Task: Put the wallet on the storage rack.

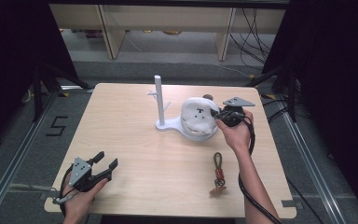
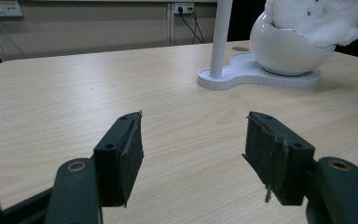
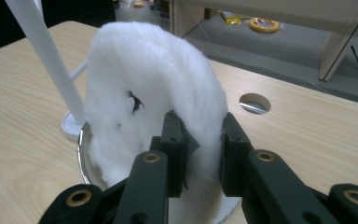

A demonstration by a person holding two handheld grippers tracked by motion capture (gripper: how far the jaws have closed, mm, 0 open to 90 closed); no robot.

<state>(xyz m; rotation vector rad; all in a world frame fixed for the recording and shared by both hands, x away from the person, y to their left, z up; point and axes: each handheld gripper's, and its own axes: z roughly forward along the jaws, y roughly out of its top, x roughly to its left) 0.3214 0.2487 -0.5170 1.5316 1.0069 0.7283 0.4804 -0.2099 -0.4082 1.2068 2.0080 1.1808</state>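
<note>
Nearest the high camera, the left gripper rests at the table's near left corner, its jaws spread wide on nothing, with a broad stretch of bare wood ahead of it. Farther out, the right gripper is clamped on the edge of a white plush toy; in the right gripper view both pads pinch a fold of the fur. This plush toy sits partly inside a round white bowl on a flat white stand, and stands roughly upright out of it, long axis near vertical, small dark face marks turned toward the near side of the table. A slim white post rises from the same stand just left of the bowl, leaving little room on that side. Right of the bowl the wood runs open to the table's right edge. A keychain, perhaps a cord loop with a red clip, though too small to be sure, lies nearer the front, well apart from the stand.
</note>
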